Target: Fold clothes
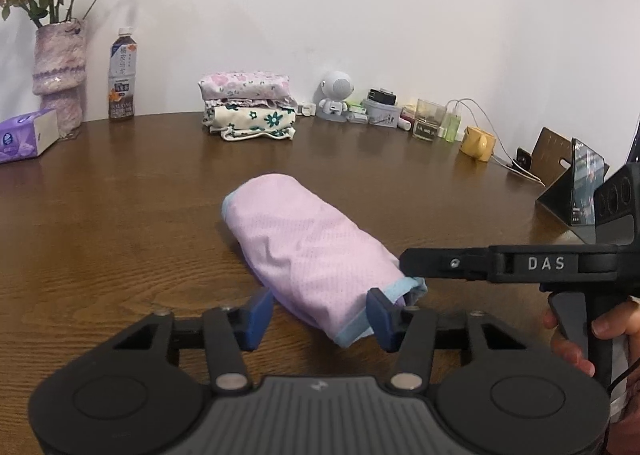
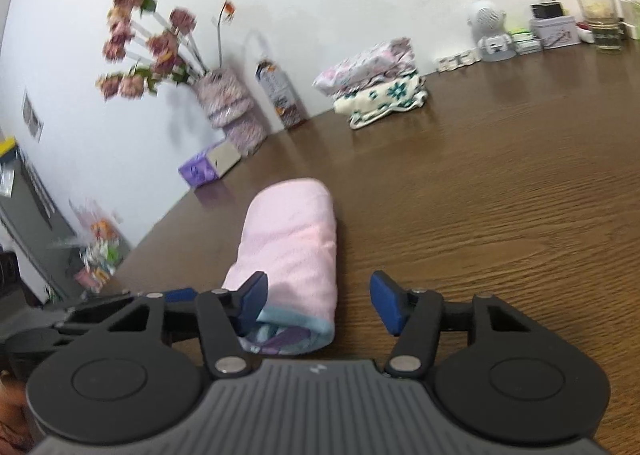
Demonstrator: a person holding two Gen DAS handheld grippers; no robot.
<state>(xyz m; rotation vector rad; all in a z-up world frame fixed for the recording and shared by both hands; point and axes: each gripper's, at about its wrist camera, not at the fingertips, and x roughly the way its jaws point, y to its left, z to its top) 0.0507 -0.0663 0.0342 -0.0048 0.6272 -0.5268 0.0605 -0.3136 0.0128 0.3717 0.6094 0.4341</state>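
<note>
Flanking the rolled pink garment (image 1: 312, 251), both part-open grippers (image 1: 320, 315) (image 2: 318, 305) grip nothing; folded stack (image 1: 250, 105) behind.

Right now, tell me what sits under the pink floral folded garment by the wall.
Under the pink floral garment lies a cream folded garment with teal flowers, resting on the table. Anything between or beneath them is hidden.

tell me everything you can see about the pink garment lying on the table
The pink garment is a soft, finely dotted knit with light blue trim, folded into a compact, puffy bundle. It lies on the brown wooden table, running diagonally away from both cameras. The near end shows blue edging and a patterned inner layer. Each hand-held gripper has that end between its blue pads; whether they press it is unclear.
</note>
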